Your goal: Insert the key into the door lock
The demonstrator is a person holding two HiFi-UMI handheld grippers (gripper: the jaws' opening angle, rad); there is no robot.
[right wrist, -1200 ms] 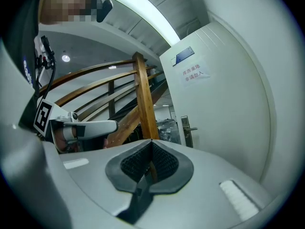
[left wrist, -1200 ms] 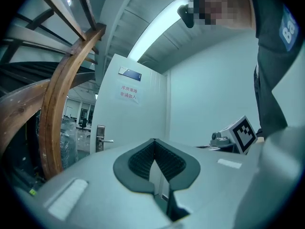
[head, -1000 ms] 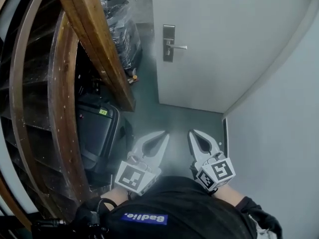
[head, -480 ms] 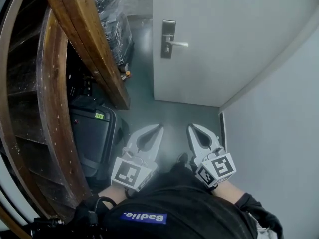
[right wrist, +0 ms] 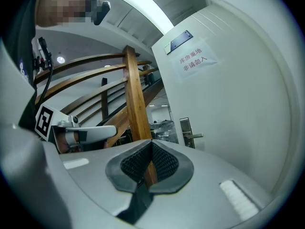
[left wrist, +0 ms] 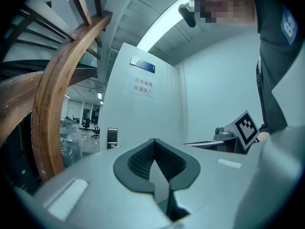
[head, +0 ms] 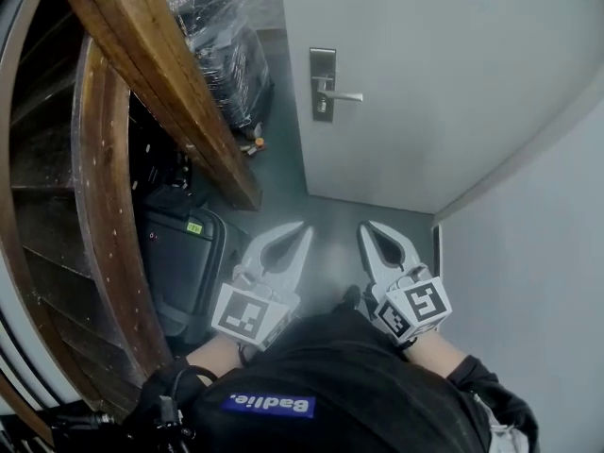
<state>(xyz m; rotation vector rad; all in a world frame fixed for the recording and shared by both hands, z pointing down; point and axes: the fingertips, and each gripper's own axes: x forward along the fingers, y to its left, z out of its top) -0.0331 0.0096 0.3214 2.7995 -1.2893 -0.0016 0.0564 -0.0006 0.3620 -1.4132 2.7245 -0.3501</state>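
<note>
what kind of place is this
Probably an indoor hallway in an office building, beside a curved wooden staircase. Facing it is a white door with a lever handle and a posted paper notice; a black case sits under the stairs.

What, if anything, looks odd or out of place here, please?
The left gripper and right gripper are both shut on nothing; no key shows between their jaws. The door and handle look sound, and nothing is spilled.

We see a curved brown wooden stair railing (head: 142, 74) at nine o'clock, a plain pale wall (head: 528, 281) at three, smooth grey floor (head: 330, 217) between, and plastic-wrapped bundles (head: 222, 45) at eleven.
</note>
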